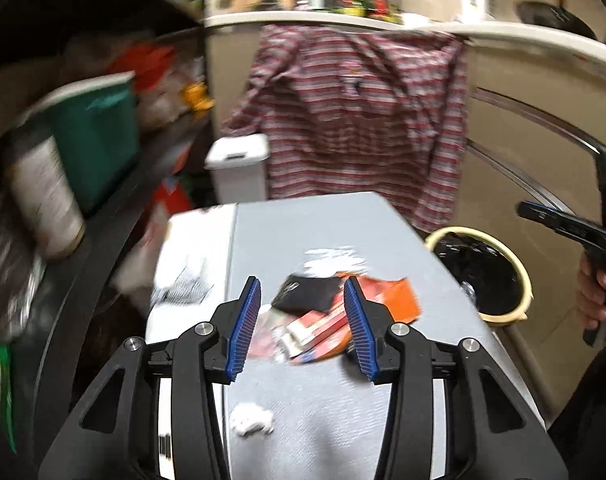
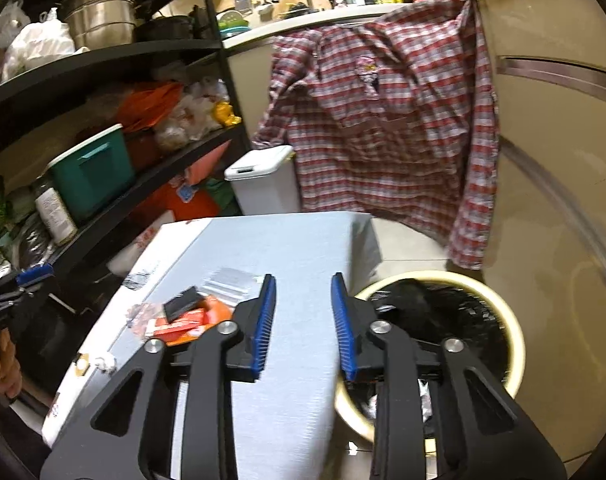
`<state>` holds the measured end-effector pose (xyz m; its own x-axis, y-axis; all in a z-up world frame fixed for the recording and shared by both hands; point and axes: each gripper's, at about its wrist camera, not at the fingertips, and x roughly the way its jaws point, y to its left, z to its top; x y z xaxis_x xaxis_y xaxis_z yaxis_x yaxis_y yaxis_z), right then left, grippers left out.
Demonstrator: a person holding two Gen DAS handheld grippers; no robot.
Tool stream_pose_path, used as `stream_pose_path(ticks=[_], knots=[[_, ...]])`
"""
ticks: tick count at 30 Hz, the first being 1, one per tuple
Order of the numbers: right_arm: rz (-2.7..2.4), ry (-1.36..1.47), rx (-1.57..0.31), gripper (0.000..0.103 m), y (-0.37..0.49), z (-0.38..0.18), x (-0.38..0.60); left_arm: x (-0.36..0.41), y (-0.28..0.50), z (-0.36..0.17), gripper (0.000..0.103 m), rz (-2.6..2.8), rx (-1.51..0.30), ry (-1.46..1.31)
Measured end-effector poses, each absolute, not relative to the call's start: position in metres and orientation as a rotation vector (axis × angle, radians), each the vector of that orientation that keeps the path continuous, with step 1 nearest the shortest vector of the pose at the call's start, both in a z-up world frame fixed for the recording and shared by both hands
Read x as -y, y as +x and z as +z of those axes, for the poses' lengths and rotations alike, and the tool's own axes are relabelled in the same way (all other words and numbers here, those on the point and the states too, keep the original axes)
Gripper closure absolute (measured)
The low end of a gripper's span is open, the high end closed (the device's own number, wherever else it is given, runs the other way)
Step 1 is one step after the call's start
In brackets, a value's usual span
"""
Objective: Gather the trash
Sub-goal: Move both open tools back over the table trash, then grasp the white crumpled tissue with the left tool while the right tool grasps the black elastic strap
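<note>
Cramped kitchen corner: black shelving point(image 2: 115, 60) with a teal bin point(image 2: 91, 172) on the left, a grey tabletop point(image 2: 287, 248) in the middle, a red plaid shirt point(image 2: 387, 120) hanging behind it. Left gripper point(image 1: 303, 320) hovers above the table, jaws apart and empty, framing a loose heap of trash: black wrapper point(image 1: 307, 298), orange-red cartons point(image 1: 331, 328), white scraps point(image 1: 335, 262) beyond; a crumpled tissue point(image 1: 251, 420) lies nearer the camera, apart from the heap. Left view is motion-blurred, so finer detail is unsure. Right gripper point(image 2: 303, 320) also apart, holding nothing, at the table's right edge. Cream-rimmed waste bin point(image 2: 511, 320), black liner, stands just beside that edge. Judgement: lower the left jaws squarely over the stacked cartons, close on the thickest part so flat pieces don't slip, lift clear before swinging right to the bin.
</note>
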<state>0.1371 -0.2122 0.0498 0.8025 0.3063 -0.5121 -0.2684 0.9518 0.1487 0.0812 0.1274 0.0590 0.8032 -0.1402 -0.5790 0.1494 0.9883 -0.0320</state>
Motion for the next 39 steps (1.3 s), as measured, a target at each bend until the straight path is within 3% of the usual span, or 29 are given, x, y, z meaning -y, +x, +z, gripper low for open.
stream_pose_path(ticks=[9, 16, 21, 27, 36, 39], knots=[[0.427, 0.042, -0.503, 0.082, 0.121, 0.029, 0.138, -0.16, 0.077, 0.002, 0.06, -0.099, -0.719, -0.031], [0.526, -0.069, -0.594, 0.078, 0.125, -0.009, 0.082, -0.173, 0.08, -0.032, 0.06, -0.097, -0.792, -0.036], [0.591, -0.157, -0.664, 0.061, 0.126, -0.038, 0.052, -0.176, 0.084, -0.057, 0.06, -0.089, -0.863, -0.034], [0.625, -0.224, -0.733, 0.055, 0.13, -0.059, 0.032, -0.177, 0.087, -0.075, 0.06, -0.096, -0.923, -0.006], [0.584, -0.286, -0.791, 0.055, 0.139, -0.077, 0.03, -0.175, 0.091, -0.091, 0.06, -0.108, -0.983, 0.011], [0.578, -0.287, -0.8, 0.059, 0.141, -0.078, 0.031, -0.174, 0.092, -0.091, 0.07, -0.112, -0.981, 0.022]])
